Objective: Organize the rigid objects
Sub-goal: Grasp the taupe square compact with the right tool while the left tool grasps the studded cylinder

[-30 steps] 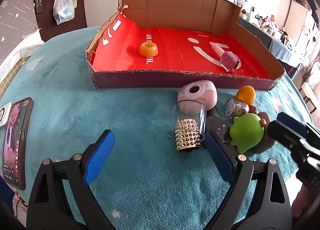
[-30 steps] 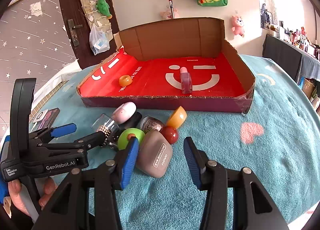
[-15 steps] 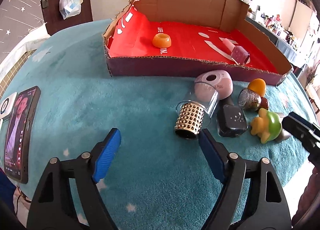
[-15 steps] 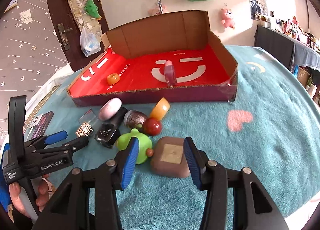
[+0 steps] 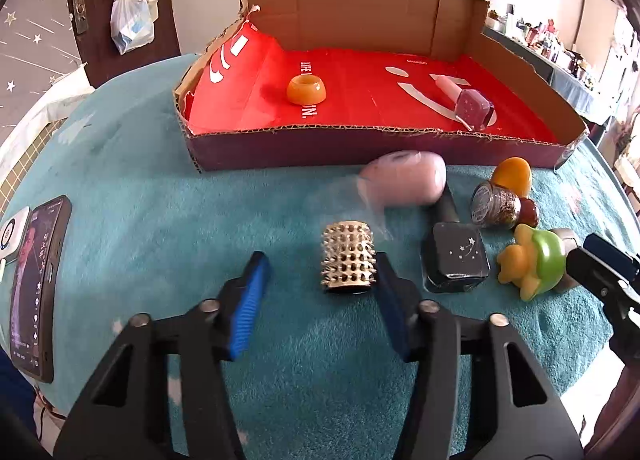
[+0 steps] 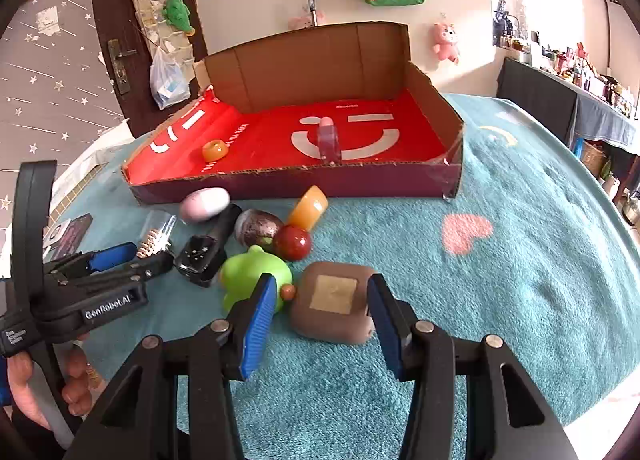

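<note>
1. Left hand-held gripper (image 5: 318,292): jaws just closing around studded cap (image 5: 349,257), right pad touching, left pad apart.
2. Right hand-held gripper (image 6: 320,310): jaws parted astride brown case (image 6: 332,307), unpressed, on tabletop (image 6: 520,260).
3. Studded cap lying before cardboard box (image 5: 360,144).

A box (image 5: 304,148) sits at the back of the table (image 5: 152,228). In it lie a ring (image 5: 306,89) at left and a bottle (image 5: 472,106) at right. Before the box lies a cluster: studded cylinder (image 5: 349,258) leftmost, frog toy (image 5: 536,260) right. A phone (image 5: 34,288) lies far left.
</note>
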The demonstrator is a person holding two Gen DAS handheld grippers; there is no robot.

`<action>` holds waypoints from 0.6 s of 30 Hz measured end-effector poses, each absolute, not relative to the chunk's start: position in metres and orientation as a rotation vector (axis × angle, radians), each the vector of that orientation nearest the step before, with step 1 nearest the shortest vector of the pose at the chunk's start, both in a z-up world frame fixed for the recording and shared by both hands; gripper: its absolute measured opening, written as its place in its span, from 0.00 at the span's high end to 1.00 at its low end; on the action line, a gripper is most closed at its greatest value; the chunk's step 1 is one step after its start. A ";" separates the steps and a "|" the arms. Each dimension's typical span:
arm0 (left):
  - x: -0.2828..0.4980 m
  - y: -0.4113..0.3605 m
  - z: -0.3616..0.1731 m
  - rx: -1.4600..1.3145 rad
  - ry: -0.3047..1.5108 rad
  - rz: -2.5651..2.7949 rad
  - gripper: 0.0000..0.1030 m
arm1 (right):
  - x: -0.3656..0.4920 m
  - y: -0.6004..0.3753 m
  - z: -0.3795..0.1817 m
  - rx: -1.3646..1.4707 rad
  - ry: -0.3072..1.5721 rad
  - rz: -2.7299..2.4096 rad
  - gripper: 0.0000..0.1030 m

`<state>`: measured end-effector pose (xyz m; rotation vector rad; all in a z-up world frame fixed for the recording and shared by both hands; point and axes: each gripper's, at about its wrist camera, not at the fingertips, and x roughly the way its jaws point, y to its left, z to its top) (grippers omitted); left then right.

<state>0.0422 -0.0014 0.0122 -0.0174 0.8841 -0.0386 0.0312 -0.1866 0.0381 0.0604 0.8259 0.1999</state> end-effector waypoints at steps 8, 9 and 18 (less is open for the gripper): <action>0.046 0.001 0.012 -0.034 0.884 -0.037 0.68 | 0.035 -0.187 0.032 0.043 0.842 0.158 0.50; 0.046 0.000 0.012 -0.032 0.886 -0.035 0.68 | 0.036 -0.187 0.030 0.041 0.844 0.156 0.50; 0.048 -0.006 0.012 -0.009 0.880 -0.019 0.75 | 0.042 -0.187 0.024 0.047 0.851 0.143 0.43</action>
